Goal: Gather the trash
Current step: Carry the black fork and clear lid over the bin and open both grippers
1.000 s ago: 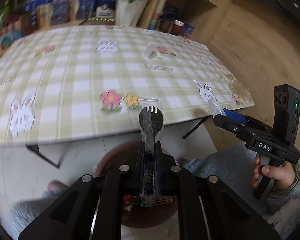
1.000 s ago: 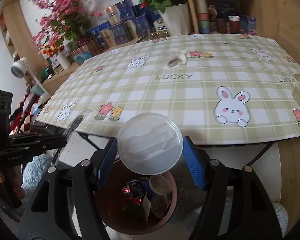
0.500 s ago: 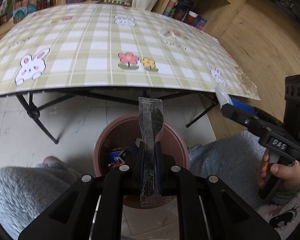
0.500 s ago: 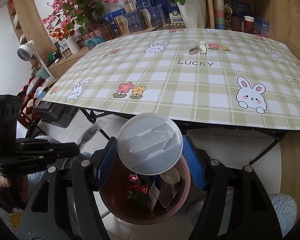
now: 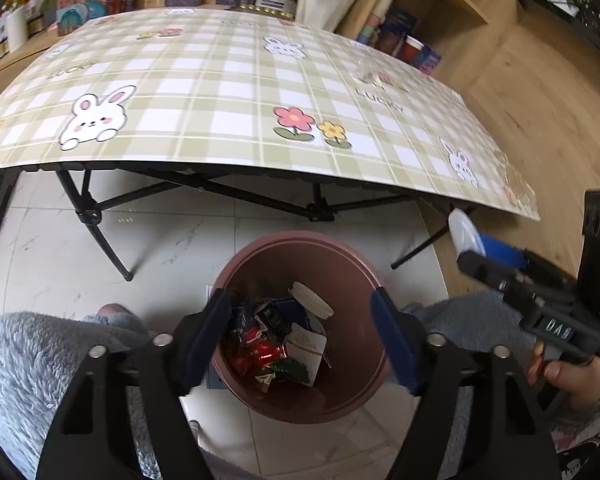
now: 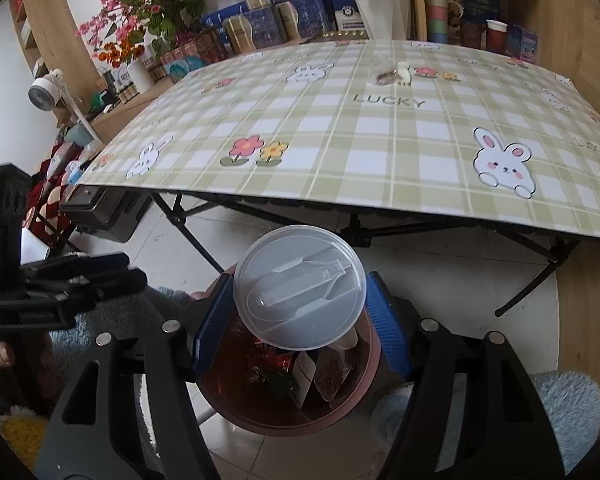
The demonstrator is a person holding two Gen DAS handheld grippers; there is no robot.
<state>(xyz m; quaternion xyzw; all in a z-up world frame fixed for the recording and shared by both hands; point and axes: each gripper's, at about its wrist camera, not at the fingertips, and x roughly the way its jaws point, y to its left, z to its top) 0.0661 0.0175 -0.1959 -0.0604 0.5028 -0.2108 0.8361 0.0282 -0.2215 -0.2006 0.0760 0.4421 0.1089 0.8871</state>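
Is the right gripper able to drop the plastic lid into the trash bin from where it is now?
Probably yes. The right gripper holds the plastic lid directly above the open trash bin, and nothing lies between them.

Ahead of the claw stands a folding table (image 6: 364, 128) on black crossed legs (image 5: 100, 236), covered with a green-and-white checked cloth printed with rabbits, flowers and the word LUCKY. Below it lies a pale marble-look tiled floor (image 5: 172, 240); to the right the floor turns to light wood (image 5: 540, 92). Beyond the table's far edge, wooden shelving (image 6: 512, 8) holds blue boxes, stacked cups and a white planter (image 6: 384, 4) with red flowers — further left, pink blossom sprays (image 6: 140, 4) against a white wall. Soft daylight, even throughout.
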